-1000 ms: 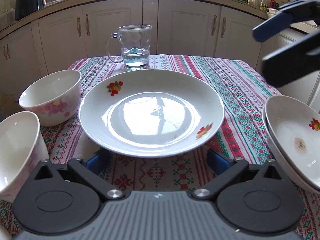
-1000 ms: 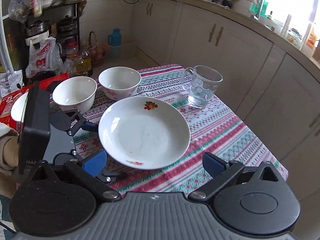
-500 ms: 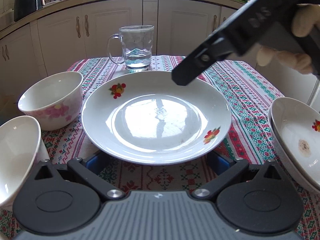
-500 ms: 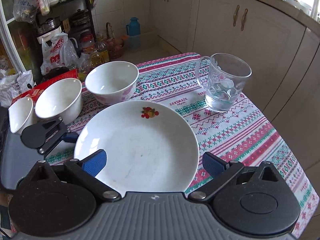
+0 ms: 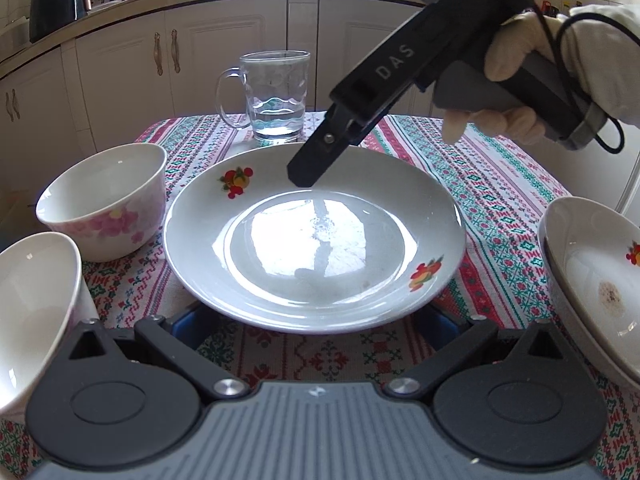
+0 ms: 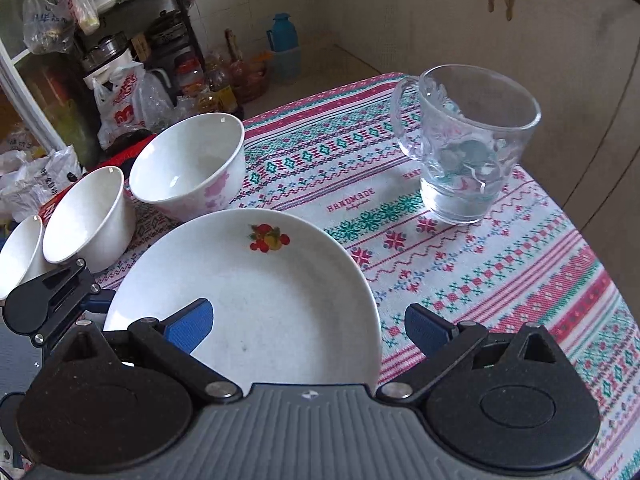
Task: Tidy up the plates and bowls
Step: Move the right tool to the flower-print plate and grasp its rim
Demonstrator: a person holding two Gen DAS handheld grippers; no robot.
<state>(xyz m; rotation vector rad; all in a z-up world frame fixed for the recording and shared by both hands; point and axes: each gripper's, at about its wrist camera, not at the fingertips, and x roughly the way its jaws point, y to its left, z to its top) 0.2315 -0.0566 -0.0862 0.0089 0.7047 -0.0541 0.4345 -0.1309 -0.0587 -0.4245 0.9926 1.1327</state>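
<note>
Plate (image 5: 314, 240) with fruit print sits mid-table on the patterned cloth (image 5: 500, 184), apart from any stack. We hold the left tongs (image 5: 316, 320) at its 6 o'clock edge, blue pads spread wide and tucked low under the rim, not pinching. The right tongs (image 6: 308, 326) hover above the plate's 3 o'clock side, also spread wide, one pad over the plate and one over the cloth; no contact that we can confirm.

Bowls: flowered bowl (image 5: 104, 204) at 9 o'clock of the plate and a plain bowl (image 5: 36, 312) at 8 o'clock stand side by side, unstacked. At 3 o'clock, two dishes (image 5: 592, 280) look already nested. Glass mug (image 5: 276, 96) with water at 12 o'clock.

Judgement: early stage. One nested pair done; plate and bowls left to gather.
</note>
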